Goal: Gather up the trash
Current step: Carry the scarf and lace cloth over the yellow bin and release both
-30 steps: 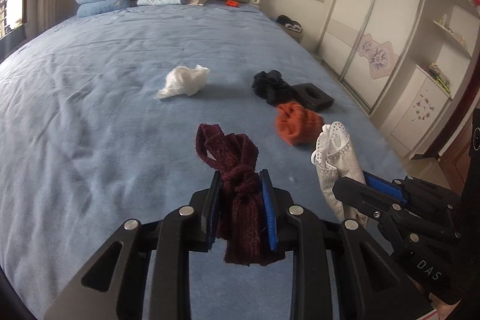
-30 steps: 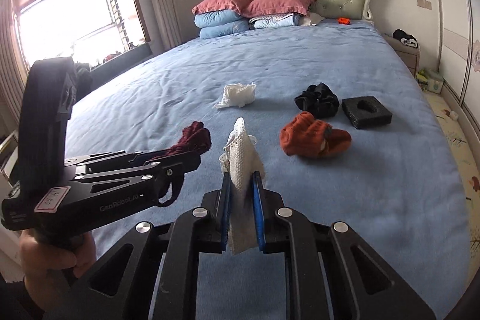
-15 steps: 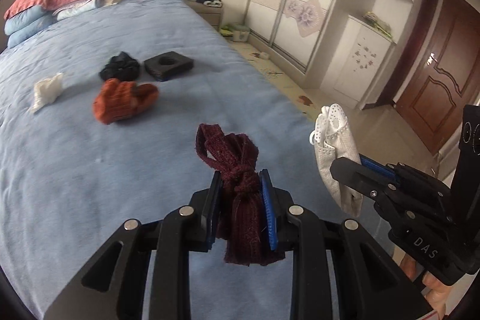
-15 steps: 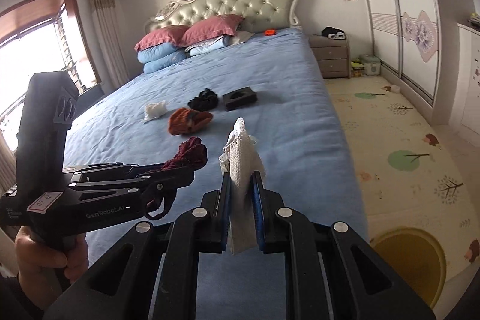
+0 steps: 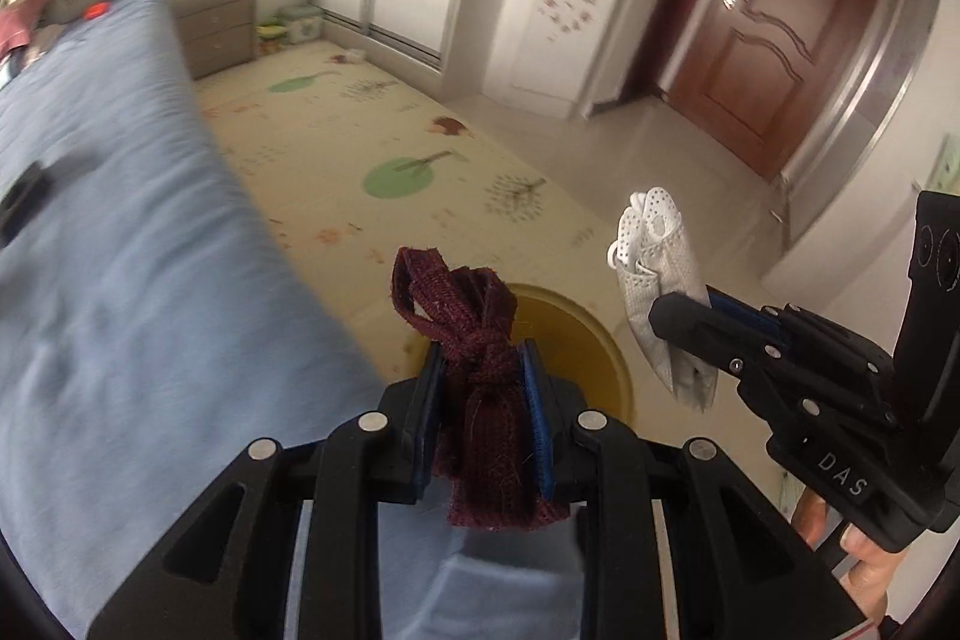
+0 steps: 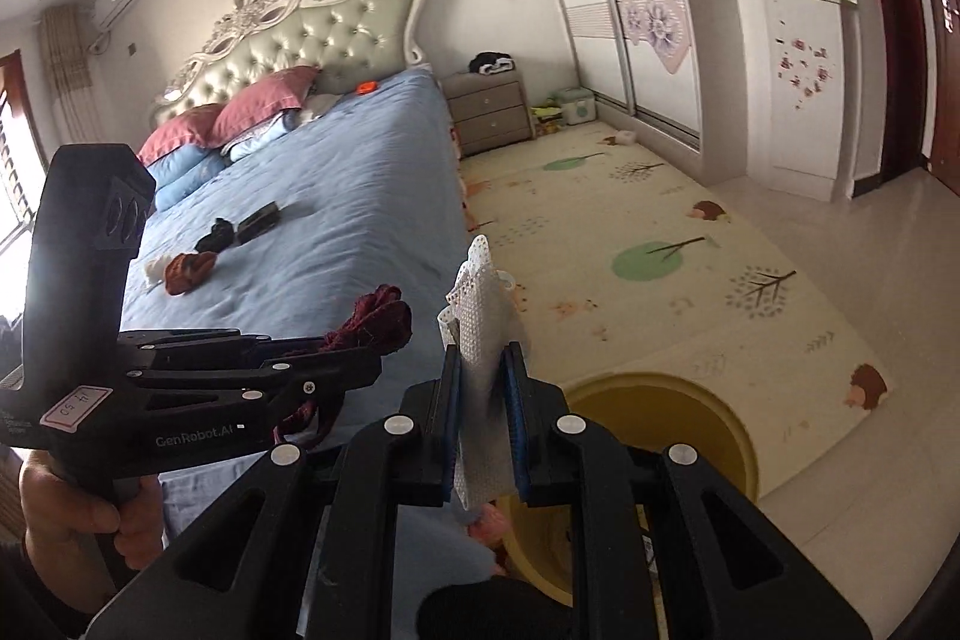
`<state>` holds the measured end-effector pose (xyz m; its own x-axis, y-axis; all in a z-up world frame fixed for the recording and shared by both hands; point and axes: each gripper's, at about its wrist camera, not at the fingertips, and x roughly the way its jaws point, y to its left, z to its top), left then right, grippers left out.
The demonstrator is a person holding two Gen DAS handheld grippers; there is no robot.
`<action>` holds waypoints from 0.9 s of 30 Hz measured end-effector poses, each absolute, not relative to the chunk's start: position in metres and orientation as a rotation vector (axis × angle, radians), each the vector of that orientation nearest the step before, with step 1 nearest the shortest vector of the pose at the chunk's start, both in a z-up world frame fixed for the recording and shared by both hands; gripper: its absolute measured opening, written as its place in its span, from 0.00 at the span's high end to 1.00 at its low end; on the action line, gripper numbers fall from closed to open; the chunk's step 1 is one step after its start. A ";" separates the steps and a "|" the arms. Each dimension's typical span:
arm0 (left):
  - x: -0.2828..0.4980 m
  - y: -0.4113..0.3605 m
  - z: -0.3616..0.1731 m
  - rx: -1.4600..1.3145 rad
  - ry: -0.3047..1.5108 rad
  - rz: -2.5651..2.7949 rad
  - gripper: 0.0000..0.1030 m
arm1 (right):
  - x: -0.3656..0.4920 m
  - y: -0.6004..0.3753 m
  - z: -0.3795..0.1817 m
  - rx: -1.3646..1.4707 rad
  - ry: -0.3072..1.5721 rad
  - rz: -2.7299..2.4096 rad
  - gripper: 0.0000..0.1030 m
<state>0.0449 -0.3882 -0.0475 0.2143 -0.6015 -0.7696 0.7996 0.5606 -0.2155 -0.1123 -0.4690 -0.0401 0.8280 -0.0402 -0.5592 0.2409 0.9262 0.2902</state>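
Bedroom scene, with a yellow bin [image 6: 726,436] standing on the patterned floor mat [image 6: 690,280] just beside the foot of a blue bed [image 6: 336,232]. Above the bin's near rim, the left gripper [image 5: 483,388] was clenched on a knotted maroon cloth strip [image 5: 474,340]. Just to the right of it, also over the bin, the right gripper [image 6: 483,406] pinched a white perforated mesh piece [image 6: 480,304] upright between its blue pads. Well away from the bin, up the bed, lay an orange cloth [image 6: 189,271], a black cloth [image 6: 216,237], what looked like a dark block [image 6: 259,222], and a blurred white scrap [image 6: 155,268].
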 end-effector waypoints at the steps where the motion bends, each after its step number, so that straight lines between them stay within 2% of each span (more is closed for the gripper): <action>1: 0.043 -0.398 -0.052 0.261 0.958 -1.011 0.75 | -0.116 -0.477 -0.044 0.377 0.587 -0.170 0.86; 16: 0.065 -0.498 -0.094 0.429 1.165 -1.050 0.73 | -0.117 -0.544 -0.121 0.525 0.731 -0.252 0.83; 18: 0.070 -0.505 -0.099 0.429 1.177 -1.037 0.65 | -0.115 -0.548 -0.128 0.538 0.738 -0.263 0.78; 20: 0.071 -0.510 -0.106 0.437 1.194 -1.018 0.32 | -0.112 -0.552 -0.137 0.540 0.761 -0.268 0.70; 21: 0.072 -0.514 -0.110 0.438 1.207 -1.011 0.28 | -0.112 -0.553 -0.141 0.534 0.771 -0.280 0.64; 23: 0.074 -0.517 -0.116 0.452 1.233 -1.009 0.27 | -0.113 -0.555 -0.149 0.528 0.789 -0.304 0.59; 25: 0.074 -0.519 -0.123 0.477 1.241 -1.012 0.23 | -0.116 -0.553 -0.156 0.542 0.801 -0.309 0.47; 27: 0.072 -0.521 -0.126 0.500 1.238 -1.013 0.21 | -0.117 -0.557 -0.162 0.554 0.808 -0.329 0.40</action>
<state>0.0719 -0.5213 -0.1263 -0.0065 -0.3574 -0.9339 0.8443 0.4984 -0.1966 -0.1170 -0.5571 -0.1621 0.6524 -0.0688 -0.7548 0.4778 0.8104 0.3391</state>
